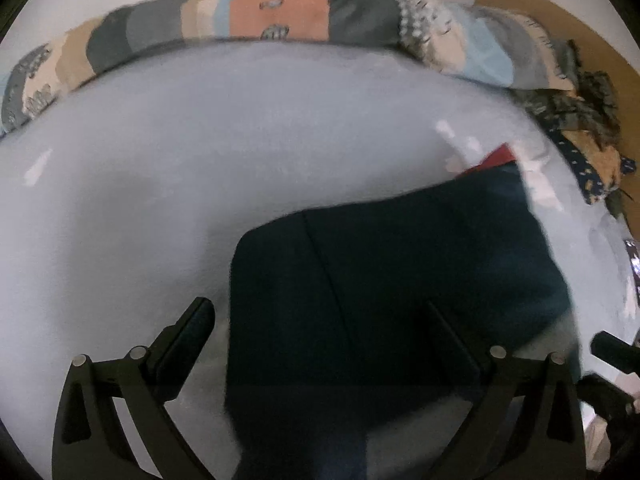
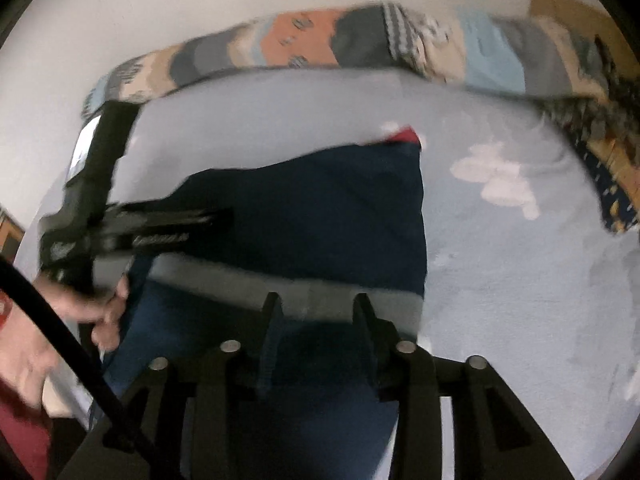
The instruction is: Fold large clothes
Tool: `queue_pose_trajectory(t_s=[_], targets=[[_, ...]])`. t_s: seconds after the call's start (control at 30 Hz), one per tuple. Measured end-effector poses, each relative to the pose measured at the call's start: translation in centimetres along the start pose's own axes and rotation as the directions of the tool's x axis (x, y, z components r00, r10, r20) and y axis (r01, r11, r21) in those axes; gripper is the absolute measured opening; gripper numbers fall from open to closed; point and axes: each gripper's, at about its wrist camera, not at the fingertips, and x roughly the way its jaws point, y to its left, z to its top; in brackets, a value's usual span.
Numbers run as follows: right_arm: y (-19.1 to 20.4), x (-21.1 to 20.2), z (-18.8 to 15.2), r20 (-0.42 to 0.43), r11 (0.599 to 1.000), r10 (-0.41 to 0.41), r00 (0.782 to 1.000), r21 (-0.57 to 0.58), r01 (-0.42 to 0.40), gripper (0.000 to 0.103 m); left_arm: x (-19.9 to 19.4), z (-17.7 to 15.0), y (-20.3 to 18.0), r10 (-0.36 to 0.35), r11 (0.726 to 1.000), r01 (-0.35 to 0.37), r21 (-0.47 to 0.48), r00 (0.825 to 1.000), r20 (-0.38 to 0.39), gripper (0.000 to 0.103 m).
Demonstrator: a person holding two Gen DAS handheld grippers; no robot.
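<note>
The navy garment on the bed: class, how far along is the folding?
Done: the navy garment already lies as a compact rectangle on the pale bedsheet. In hand: the right gripper is at its grey band, while the left gripper hangs open. Left: any final fold.

— Dim, soft light on the pale sheet (image 1: 168, 184); any glare?
— None. Motion blur smears the patterned blanket (image 2: 304, 40) above the sheet, and the navy garment (image 2: 320, 208) goes nearly black. Fisheye bending, dark corners around it all.

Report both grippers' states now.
Left gripper: open, holding nothing, over the navy garment.
Right gripper: partly closed; whether it grips the garment cannot be told.
</note>
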Motion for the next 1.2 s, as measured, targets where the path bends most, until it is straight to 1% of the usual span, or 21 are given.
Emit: queue_pose_trajectory(t_s=[0.03,0.1,0.2,0.27,0.37,0.47,0.57,0.6,0.67,0.7,0.73,0.8,0.83,0.87,0.9,0.97,1.0,1.1,1.13,1.17,1.2], targets=[[0.2,-1.1,-0.9,0.010,1.000,-0.003,1.000,-0.014,0.003,0.049,-1.0,-0.6,-0.2,0.004,1.000,-0.004,0.013,1.000,0.013,0.102],[0.9,-2.7,-2.8,0.017,0.999,-0.011,1.000,-0.037,0.011,0.050,-3.2,-1.8,-1.2,0.013,0.998,-0.016,0.061,0.999,0.044,0.103],[1.6,-4.1,-7.6,0.015,0.998,-0.038,0.999,-0.056,0.039,0.050,-5.8,-4.7,-1.7,0.019,0.995,-0.026,0.101,0.997,0.072,0.102],[1.7,-4.3,-10.1,0.002,0.997,-0.057,0.998,-0.052,0.057,0.049,-7.1,-6.4,-2.1,0.016,0.995,-0.024,0.093,0.996,0.088,0.103],[1.1,-4.9,-13.0,0.000,0.999,-0.047,0.999,-0.021,0.047,0.049,-8.7,-10.0,-2.0,0.009,0.998,-0.015,0.054,0.993,0.116,0.103],[0.6,-5.1,-14.0,0.000,1.000,-0.022,1.000,0.012,0.022,0.049,-9.1,-12.9,-2.2,0.018,0.999,-0.023,0.045,0.993,0.117,0.103],[0.7,-4.1,-14.4,-0.040,1.000,-0.022,0.999,0.012,0.023,0.049,-7.6,-15.2,-2.2,0.073,0.996,-0.076,0.046,0.994,0.076,0.103],[0.7,-3.3,-14.4,-0.064,0.999,-0.031,0.997,0.006,0.031,0.050,-6.7,-15.8,-1.8,0.062,0.998,-0.064,0.027,0.997,0.053,0.103],[1.2,-2.1,-15.0,-0.085,0.998,-0.061,0.994,-0.021,0.059,0.053,-5.6,-16.1,-0.6,-0.001,0.999,0.002,-0.041,1.000,0.029,0.103],[1.4,-1.6,-15.1,-0.092,0.996,-0.082,0.992,-0.036,0.079,0.058,-5.3,-16.2,0.0,-0.028,0.997,0.029,-0.072,0.999,0.023,0.103],[1.4,-1.1,-15.2,-0.103,0.997,-0.078,0.992,-0.030,0.075,0.063,-5.1,-16.3,0.3,-0.044,0.995,0.046,-0.085,0.999,0.023,0.103],[0.4,-0.1,-15.4,-0.142,0.999,-0.026,0.989,0.038,0.032,0.069,-5.0,-16.6,0.3,-0.040,0.996,0.043,-0.080,0.999,0.036,0.103],[-0.3,0.5,-15.5,-0.162,0.996,0.019,0.987,0.084,-0.006,0.069,-5.2,-16.8,0.2,-0.030,0.996,0.033,-0.077,0.998,0.049,0.103],[-0.8,0.4,-15.6,-0.157,0.992,0.047,0.986,0.124,-0.028,0.069,-5.4,-17.0,0.1,-0.020,0.997,0.025,-0.078,0.998,0.064,0.103],[-0.9,0.1,-15.6,-0.146,0.991,0.051,0.988,0.129,-0.032,0.069,-6.0,-17.4,0.1,-0.013,0.995,0.021,-0.093,0.996,0.084,0.103],[-0.4,-1.5,-15.5,-0.108,0.994,0.023,0.994,0.112,-0.011,0.069,-7.4,-18.2,0.2,0.007,0.993,0.008,-0.119,0.993,0.121,0.102],[-0.2,-2.9,-15.5,-0.067,0.993,0.003,0.998,0.114,0.005,0.069,-8.4,-18.6,0.2,0.028,0.993,-0.010,-0.120,0.989,0.145,0.102],[0.8,-7.1,-16.3,0.062,0.994,-0.043,0.997,0.104,0.037,0.069,-12.4,-19.8,-0.3,0.128,0.990,-0.107,-0.096,0.959,0.251,0.102],[1.3,-8.1,-16.7,0.101,0.995,-0.051,0.994,0.094,0.042,0.069,-13.8,-20.4,-0.7,0.159,0.987,-0.141,-0.082,0.943,0.292,0.102],[1.8,-8.9,-17.1,0.129,0.996,-0.050,0.990,0.081,0.040,0.069,-14.8,-21.0,-1.1,0.170,0.985,-0.155,-0.070,0.933,0.319,0.102],[2.3,-9.3,-17.3,0.151,0.996,-0.054,0.987,0.072,0.044,0.069,-15.4,-21.4,-1.5,0.178,0.984,-0.166,-0.063,0.928,0.327,0.102]])
